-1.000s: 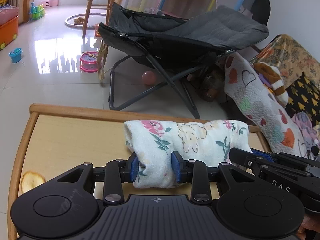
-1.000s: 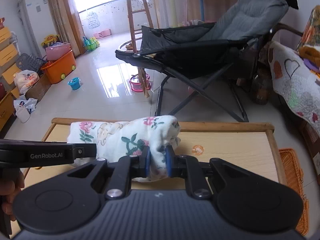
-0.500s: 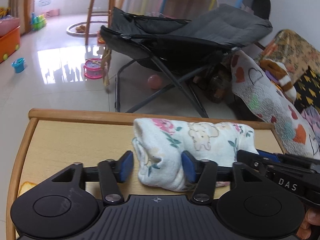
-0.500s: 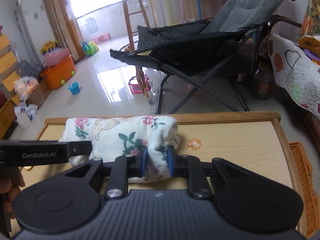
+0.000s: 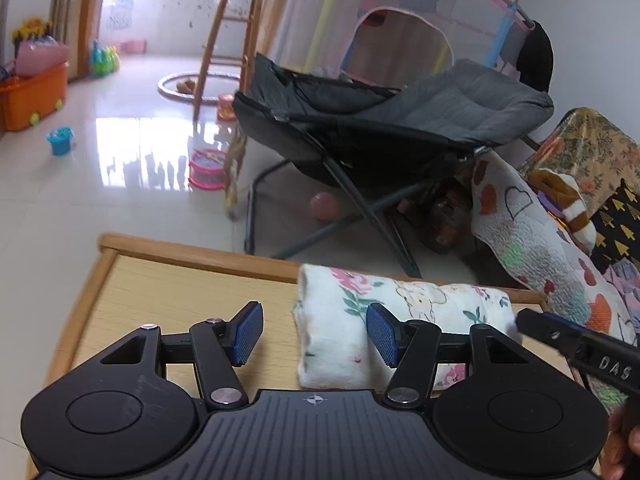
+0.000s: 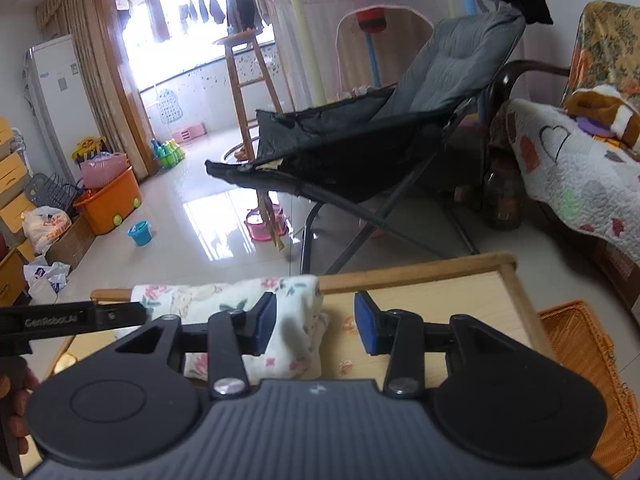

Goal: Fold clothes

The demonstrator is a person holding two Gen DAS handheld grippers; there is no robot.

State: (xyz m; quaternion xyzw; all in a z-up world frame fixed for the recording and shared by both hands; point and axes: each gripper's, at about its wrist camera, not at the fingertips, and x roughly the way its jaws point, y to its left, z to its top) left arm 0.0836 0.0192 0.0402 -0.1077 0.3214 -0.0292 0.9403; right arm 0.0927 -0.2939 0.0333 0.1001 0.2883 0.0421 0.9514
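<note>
A white garment with flowers and cartoon bears lies folded into a thick bundle (image 5: 340, 332) (image 6: 296, 320) along the far edge of the wooden table (image 5: 160, 284) (image 6: 460, 292). My left gripper (image 5: 314, 334) is open; its left end of the bundle sits between the blue pads, nearer the right pad (image 5: 382, 336). My right gripper (image 6: 315, 326) is open too, and the bundle's right end lies loose against its left pad (image 6: 265, 326). Each gripper's body shows at the edge of the other's view.
A grey folding lounge chair (image 5: 380, 120) (image 6: 380, 140) stands just beyond the table. A quilt-covered sofa (image 5: 532, 224) is at the right, an orange woven mat (image 6: 588, 344) lies right of the table, and toys and an orange bin (image 6: 108, 204) dot the floor.
Both grippers were shut on the ends of the bundle; the left opened first, then the right. Both have pulled back and tilted up, leaving the bundle on the table.
</note>
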